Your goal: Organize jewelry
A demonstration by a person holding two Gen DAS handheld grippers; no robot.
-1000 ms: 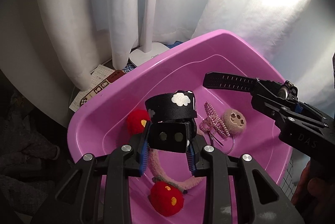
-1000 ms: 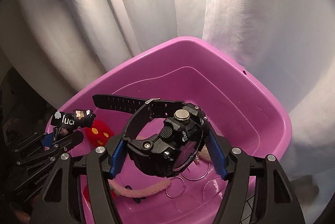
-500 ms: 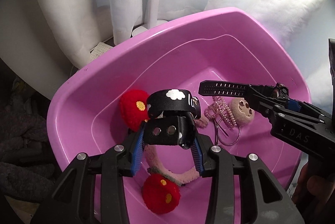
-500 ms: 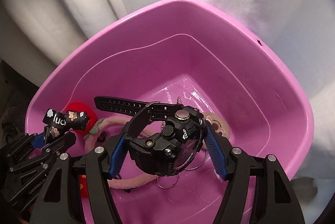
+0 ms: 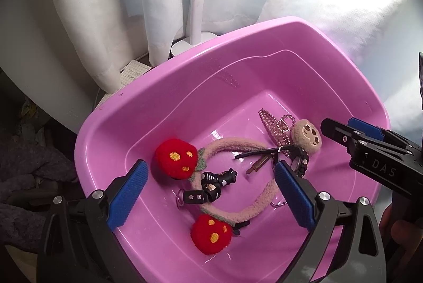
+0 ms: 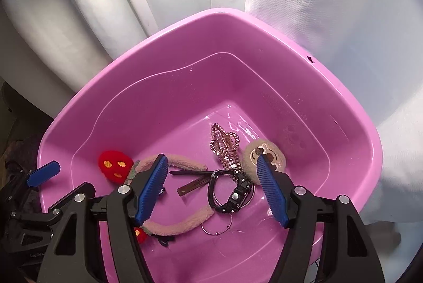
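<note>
A pink plastic basin (image 5: 264, 25) (image 6: 211, 12) holds the jewelry. My left gripper (image 5: 210, 172) hovers over it, its jaws opening wide, pads touching nothing. Below them on the basin floor lies a black strap bracelet (image 5: 211, 185) with white print. My right gripper (image 6: 211, 164) (image 5: 357, 135) is open above the black watch (image 6: 232, 193) (image 5: 293, 160), which lies free on the floor. A fuzzy pink headband (image 5: 238, 145) (image 6: 185, 160) with red mushroom ends (image 5: 175, 162), a pink beaded hair clip (image 5: 275, 124) (image 6: 224, 145) and a round beige plush clip (image 5: 308, 136) (image 6: 275, 150) rest around it.
White curtains hang behind the basin. A white lamp base (image 5: 190, 42) and a sheet of paper (image 5: 132, 71) sit beyond the far left rim. Dark cloth (image 5: 26, 164) lies at the left. Thin metal hoops (image 6: 216, 228) lie on the basin floor. A hand (image 5: 401, 230) holds the right gripper.
The left jaws spread and the black bracelet dropped to the basin floor. The watch left the right gripper's pads and now lies in the basin. Both grippers tipped down toward the basin.
</note>
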